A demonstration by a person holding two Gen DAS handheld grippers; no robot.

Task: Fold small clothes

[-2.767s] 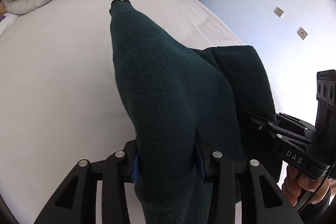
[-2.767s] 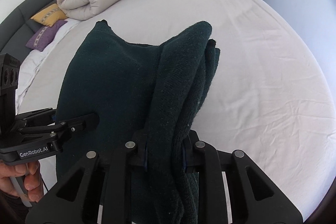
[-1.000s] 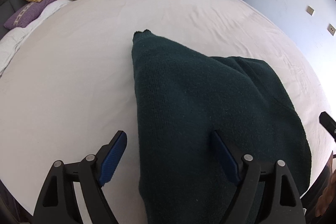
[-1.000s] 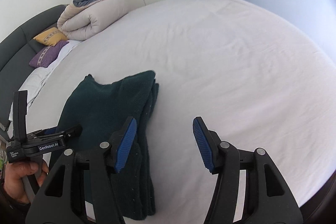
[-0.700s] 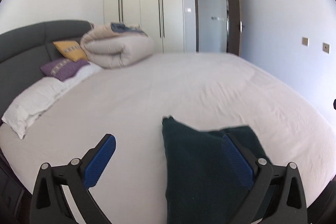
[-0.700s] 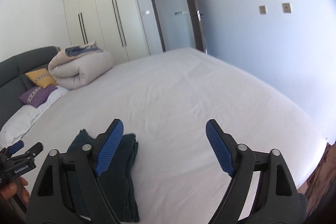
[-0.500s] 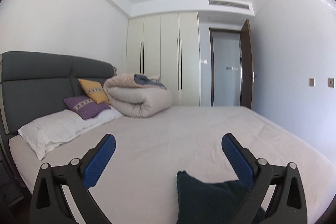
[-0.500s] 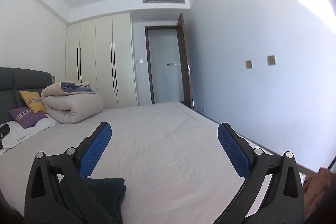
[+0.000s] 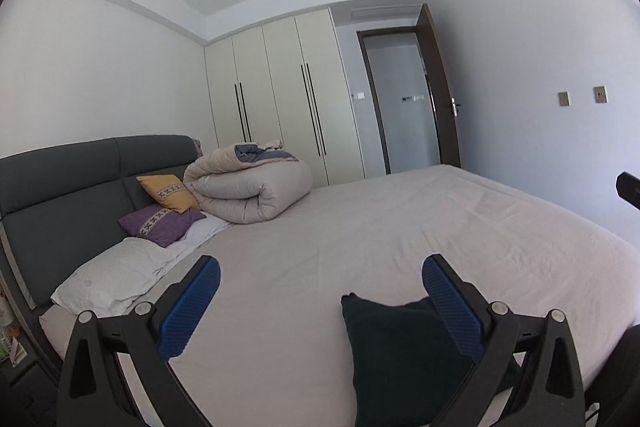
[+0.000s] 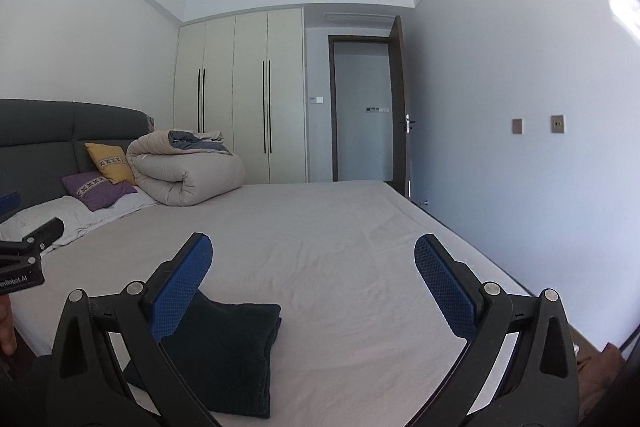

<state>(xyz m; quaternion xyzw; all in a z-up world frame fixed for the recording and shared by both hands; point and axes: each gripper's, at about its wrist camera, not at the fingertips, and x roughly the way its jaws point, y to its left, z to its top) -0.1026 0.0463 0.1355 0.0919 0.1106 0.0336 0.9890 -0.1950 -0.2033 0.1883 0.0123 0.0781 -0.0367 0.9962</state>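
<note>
A dark green knitted garment (image 9: pixel 400 355) lies folded flat near the front edge of the bed (image 9: pixel 360 227). It also shows in the right wrist view (image 10: pixel 228 351). My left gripper (image 9: pixel 320 277) is open and empty, raised above and behind the garment. My right gripper (image 10: pixel 312 253) is open and empty, raised to the right of the garment. The left gripper's body shows at the left edge of the right wrist view (image 10: pixel 24 259).
A rolled beige duvet (image 9: pixel 252 187) lies at the head of the bed, next to a yellow cushion (image 9: pixel 166 191), a purple cushion (image 9: pixel 160 225) and a white pillow (image 9: pixel 112 275). A grey headboard (image 9: pixel 60 187), wardrobes (image 9: pixel 280 99) and a door (image 9: pixel 404 99) stand behind.
Both grippers let go of the garment, opened wide and lifted up and back from it. The garment now rests folded on the bed.
</note>
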